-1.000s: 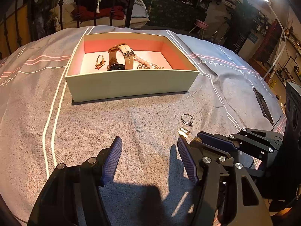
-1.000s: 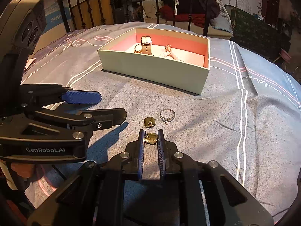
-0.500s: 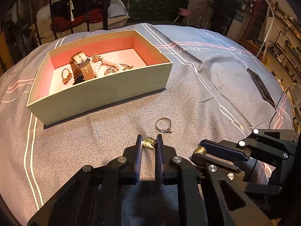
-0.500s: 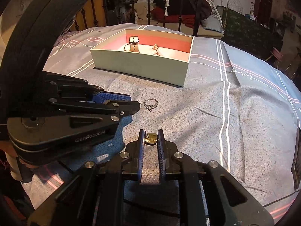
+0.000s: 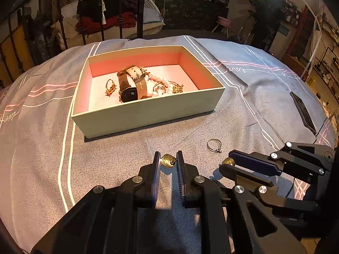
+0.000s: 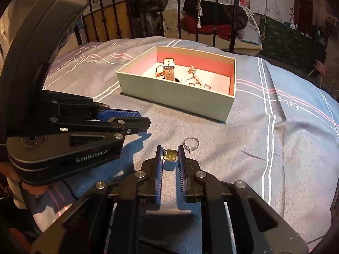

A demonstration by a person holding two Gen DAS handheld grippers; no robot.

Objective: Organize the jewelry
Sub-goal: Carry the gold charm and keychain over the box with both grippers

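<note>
- While both tools hover low over the grey bedspread (image 5: 106, 160), the left gripper (image 5: 167, 162) pinches a gold earring (image 5: 168, 160) between its blue pads (image 5: 157, 169).
- Right gripper (image 6: 170, 156): clamped likewise on a second gold earring (image 6: 170, 155), held just above the cloth; in the left wrist view this gripper (image 5: 229, 165) enters from the right with the gold piece (image 5: 228, 161) at its tips.
- Silver ring (image 6: 191, 143): lies loose on the bedspread, just beyond and right of the right gripper's tips, apart from both tools.
- Open box (image 5: 148, 112), pale outside and pink inside: sits farther back, holding a brown-strapped watch (image 5: 132, 83), a pearl strand (image 5: 157, 82) and small gold pieces (image 5: 110, 87).
- Black flat object (image 5: 303, 112): far right on the bedspread.
</note>
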